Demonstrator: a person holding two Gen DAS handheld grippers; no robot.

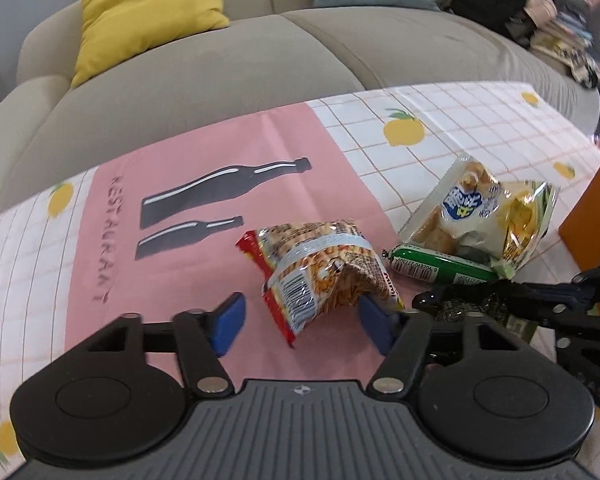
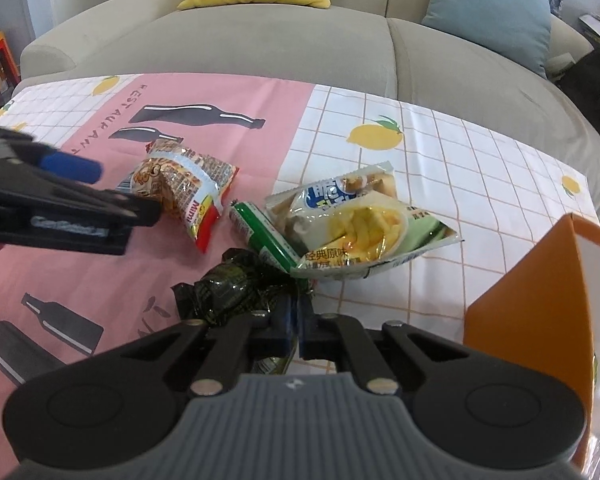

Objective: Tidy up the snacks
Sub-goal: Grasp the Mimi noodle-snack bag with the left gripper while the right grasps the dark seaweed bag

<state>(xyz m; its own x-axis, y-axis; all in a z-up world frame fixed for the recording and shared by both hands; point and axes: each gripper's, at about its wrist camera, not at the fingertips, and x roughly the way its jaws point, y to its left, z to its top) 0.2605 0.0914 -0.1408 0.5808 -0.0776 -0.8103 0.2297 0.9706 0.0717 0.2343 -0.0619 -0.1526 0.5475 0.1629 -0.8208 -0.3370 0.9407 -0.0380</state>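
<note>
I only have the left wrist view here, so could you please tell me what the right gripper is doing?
Observer: The right gripper is shut on the dark green wrapped snack, pinching its wrapper end.
Operator: Thank you. What is that orange thing at my right edge?
Observer: It is an open-topped orange box with a white inside, standing right of the snacks.
Operator: And does the left gripper have the noodle packet yet?
Observer: No, the left gripper is open around the red noodle packet; one blue finger hangs clear behind the packet.
</note>
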